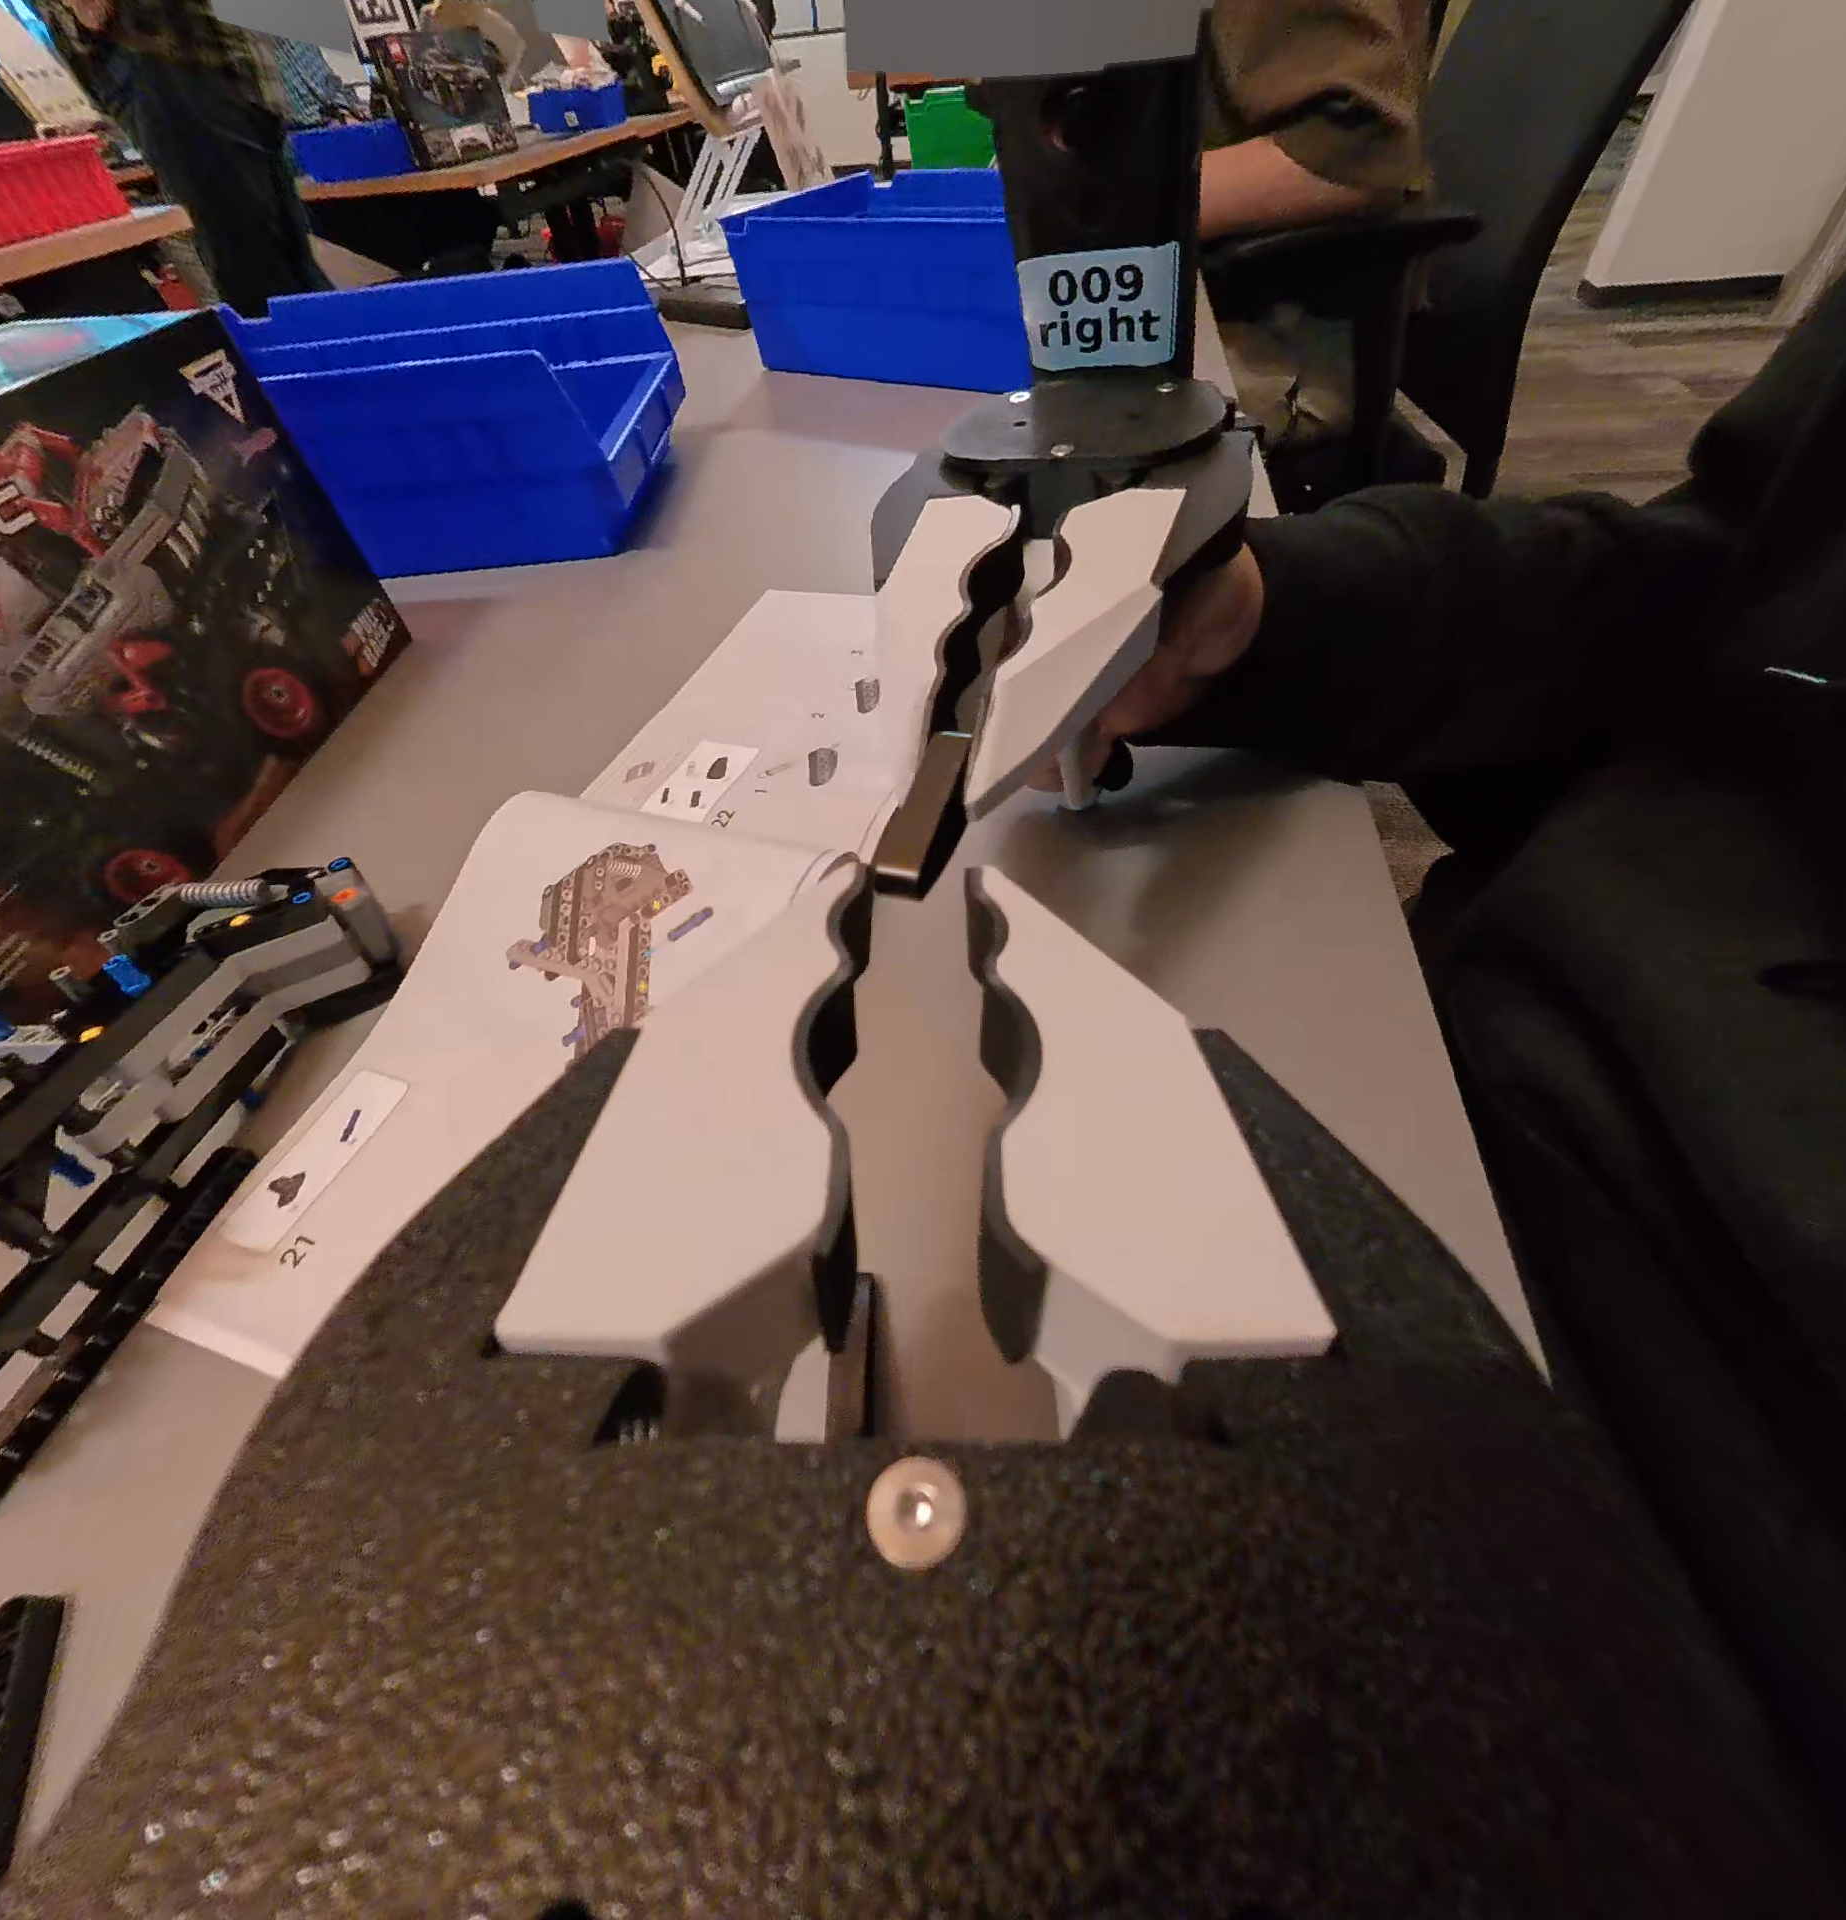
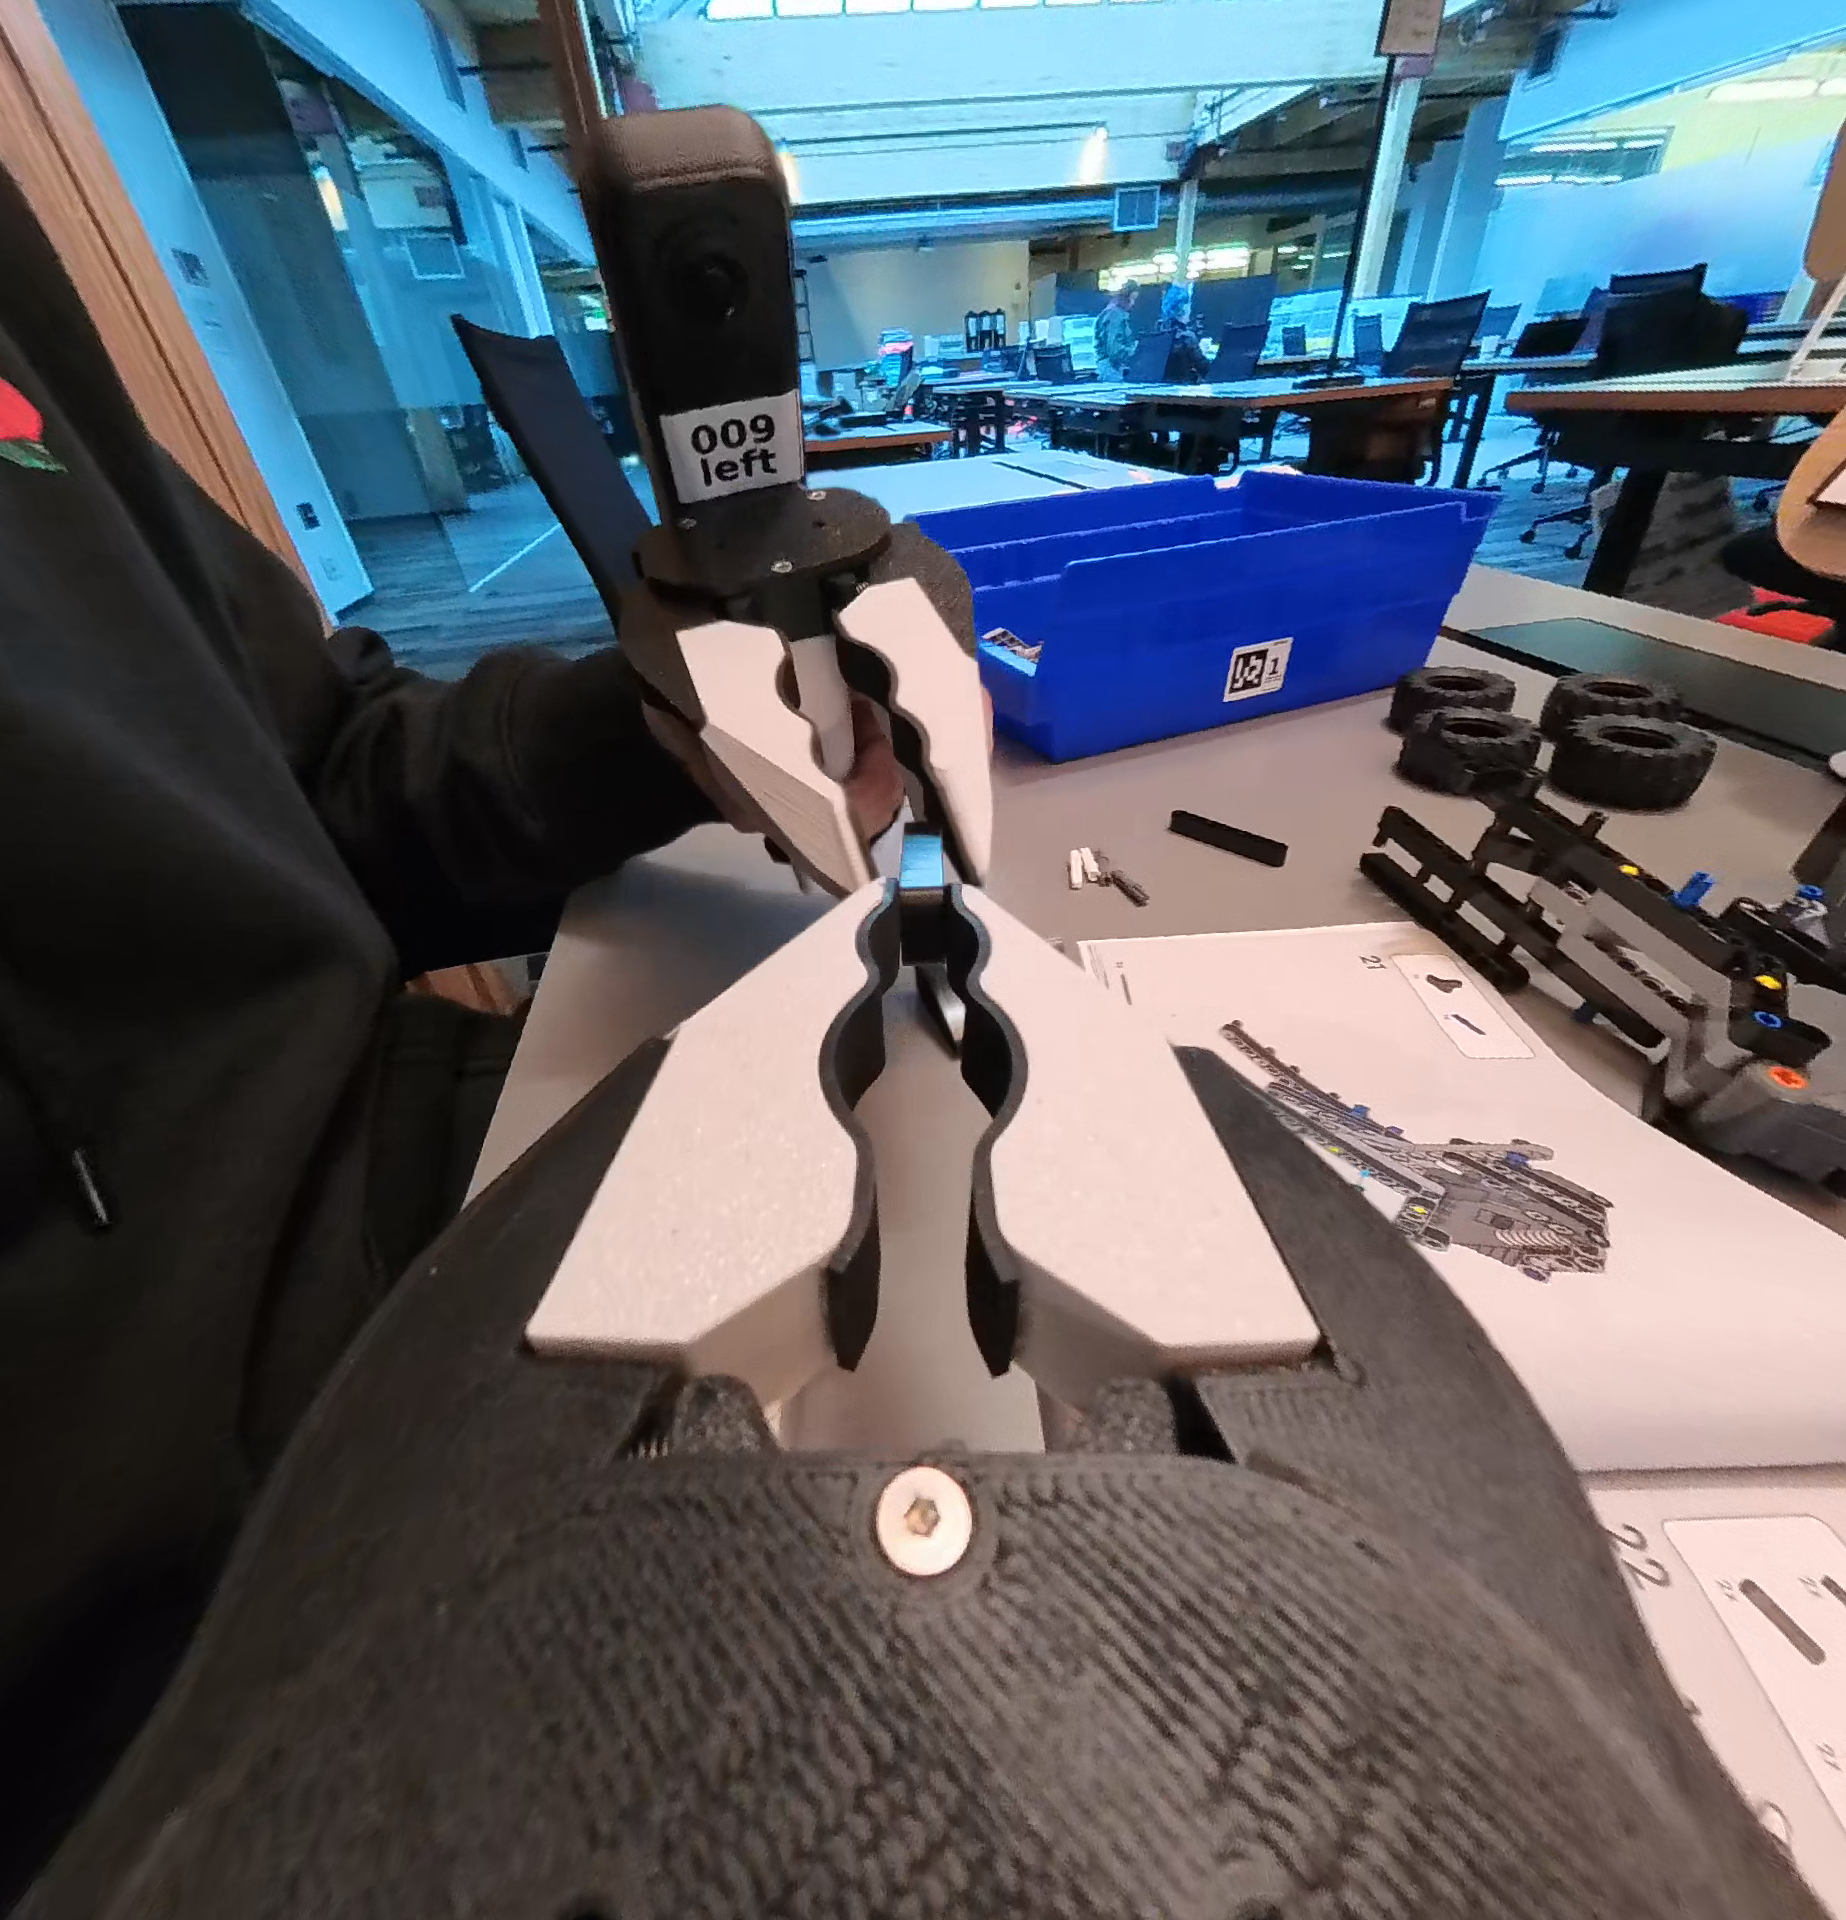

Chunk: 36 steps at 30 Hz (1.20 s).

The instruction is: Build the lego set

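My right gripper [image 2: 924, 899] is shut on a short black Lego beam [image 2: 920, 868] and holds it above the grey table, near the front edge. In the left wrist view this gripper [image 1: 963, 771] points at me with the beam [image 1: 924, 821] sticking out of its tips. My left gripper [image 1: 919, 878] is open, and the beam's free end lies between its fingertips, touching the left one. It also shows in the right wrist view [image 2: 919, 875]. The part-built black and grey chassis [image 1: 171, 997] [image 2: 1625, 966] lies on the table beside the open instruction booklet [image 1: 586, 935] [image 2: 1418, 1195].
The set's box [image 1: 140, 623] stands at the left, with blue bins [image 1: 462, 416] [image 2: 1210, 613] behind it. Several black tyres [image 2: 1553, 738], a loose black beam [image 2: 1227, 837] and small pins [image 2: 1106, 873] lie on the table. A person's dark sleeves hold both grippers. My left and right fingertips are right by each other.
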Motion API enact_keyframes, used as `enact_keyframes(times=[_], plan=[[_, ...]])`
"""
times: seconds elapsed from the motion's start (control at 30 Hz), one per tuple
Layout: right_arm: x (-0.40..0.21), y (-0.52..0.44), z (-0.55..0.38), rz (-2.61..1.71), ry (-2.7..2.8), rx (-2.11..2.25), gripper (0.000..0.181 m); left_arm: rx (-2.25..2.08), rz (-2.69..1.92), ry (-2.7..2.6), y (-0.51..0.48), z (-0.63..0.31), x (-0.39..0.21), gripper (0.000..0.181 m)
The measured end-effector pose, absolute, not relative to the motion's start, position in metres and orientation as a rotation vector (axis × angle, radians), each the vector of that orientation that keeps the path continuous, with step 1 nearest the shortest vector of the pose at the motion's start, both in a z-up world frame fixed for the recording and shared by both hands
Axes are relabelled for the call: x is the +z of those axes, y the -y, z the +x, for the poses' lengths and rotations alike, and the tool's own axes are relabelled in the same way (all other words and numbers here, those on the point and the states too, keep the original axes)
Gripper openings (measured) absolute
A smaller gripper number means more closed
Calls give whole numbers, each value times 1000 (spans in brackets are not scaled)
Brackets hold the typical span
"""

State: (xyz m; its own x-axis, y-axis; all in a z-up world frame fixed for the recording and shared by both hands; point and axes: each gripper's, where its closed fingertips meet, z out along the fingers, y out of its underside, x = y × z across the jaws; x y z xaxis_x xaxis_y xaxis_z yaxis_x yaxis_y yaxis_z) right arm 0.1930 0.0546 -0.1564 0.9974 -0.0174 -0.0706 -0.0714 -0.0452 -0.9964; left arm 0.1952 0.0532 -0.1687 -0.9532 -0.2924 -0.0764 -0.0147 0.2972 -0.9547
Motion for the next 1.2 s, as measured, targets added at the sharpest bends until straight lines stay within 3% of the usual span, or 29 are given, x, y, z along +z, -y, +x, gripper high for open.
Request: enact_keyframes(times=[0.7,1.07,1.2], plan=[[-156,-54,167,-1610,115,25,5,-1800,-46,-2370,-51,170,-170,6],[-153,-52,173,-1592,74,40,5,-1949,-214,-2409,-53,173,-163,5],[-148,-49,177,-1556,45,-4,18,-1999,-265,-2382,-57,174,-155,5]])
